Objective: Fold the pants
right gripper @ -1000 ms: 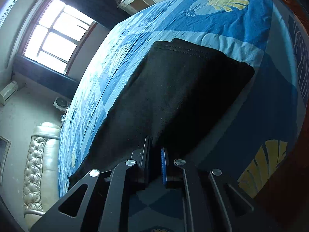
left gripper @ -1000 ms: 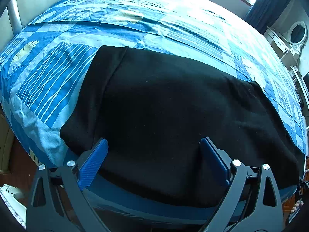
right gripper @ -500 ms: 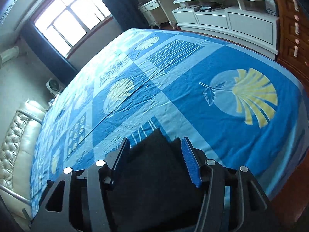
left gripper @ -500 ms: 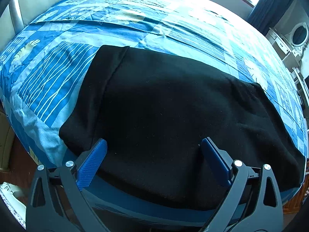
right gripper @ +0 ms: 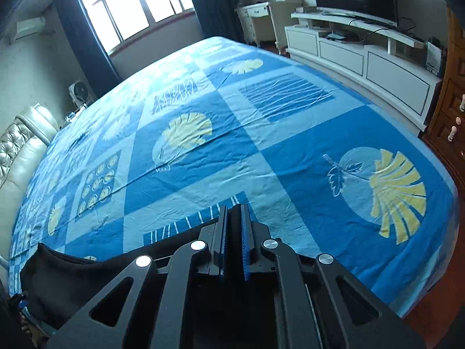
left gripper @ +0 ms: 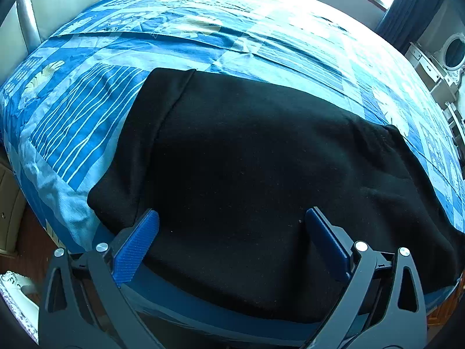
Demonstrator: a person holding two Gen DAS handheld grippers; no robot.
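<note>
Black pants (left gripper: pixel 247 160) lie folded flat on the blue patterned bedspread (left gripper: pixel 87 122), near the bed's front edge. My left gripper (left gripper: pixel 232 232) hangs open just above their near part, blue pads wide apart and nothing pinched. In the right wrist view the pants (right gripper: pixel 72 276) show at the lower left and run up under the fingers. My right gripper (right gripper: pixel 234 224) is closing its jaws to the last; the blue pads stand almost together with a thin dark strip of the pants' corner between them.
The bedspread (right gripper: pixel 261 145) stretches far beyond the right gripper. A white TV cabinet (right gripper: pixel 363 58) and a wooden dresser (right gripper: pixel 453 116) stand at the right. A padded headboard (right gripper: pixel 17 157) is at the left, with a window (right gripper: pixel 139 3) behind.
The right gripper rolled and swung up from over the pants. Its jaws stood open around the pants' corner half a second ago and are now together. The left gripper has not moved.
</note>
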